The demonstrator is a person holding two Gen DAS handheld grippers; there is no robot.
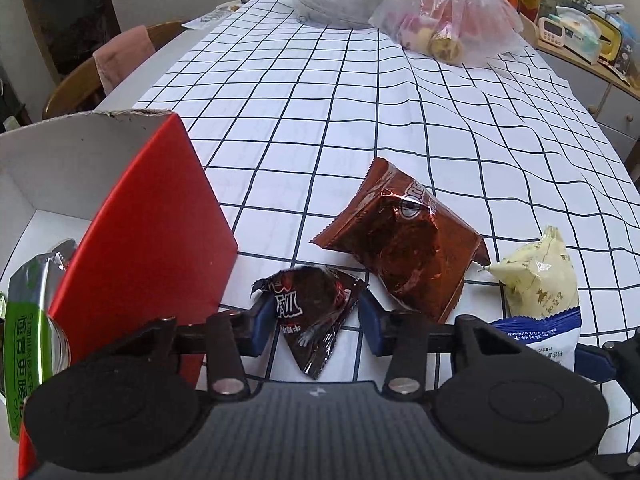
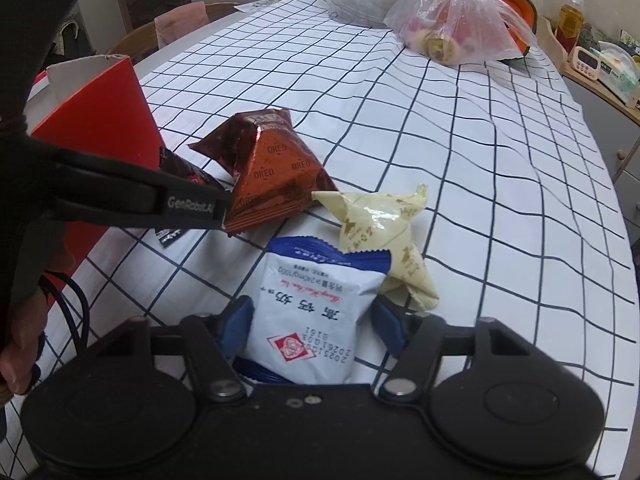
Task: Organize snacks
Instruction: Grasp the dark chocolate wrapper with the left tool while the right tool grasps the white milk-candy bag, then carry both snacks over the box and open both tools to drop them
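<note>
My left gripper (image 1: 318, 312) straddles a small dark red-black snack packet (image 1: 316, 316) lying on the checked tablecloth; its blue pads (image 1: 262, 320) stand near the packet's sides with a gap on the right. My right gripper (image 2: 314, 320) has its blue pads (image 2: 236, 324) around a white-and-blue biscuit packet (image 2: 320, 312), touching or nearly so. A brown Oreo packet (image 1: 404, 244) (image 2: 268, 168) and a pale yellow packet (image 1: 540, 276) (image 2: 380, 224) lie just beyond. A red box (image 1: 148, 232) (image 2: 96, 120) stands open at the left, with a green-and-silver packet (image 1: 28, 320) inside.
Two clear plastic bags (image 1: 452, 16) (image 2: 456, 20) of food sit at the table's far end. A wooden chair with a pink cloth (image 1: 120, 56) stands at the left. A shelf with a bottle and a timer (image 1: 560, 28) runs along the right. The left gripper's arm (image 2: 140, 196) crosses the right wrist view.
</note>
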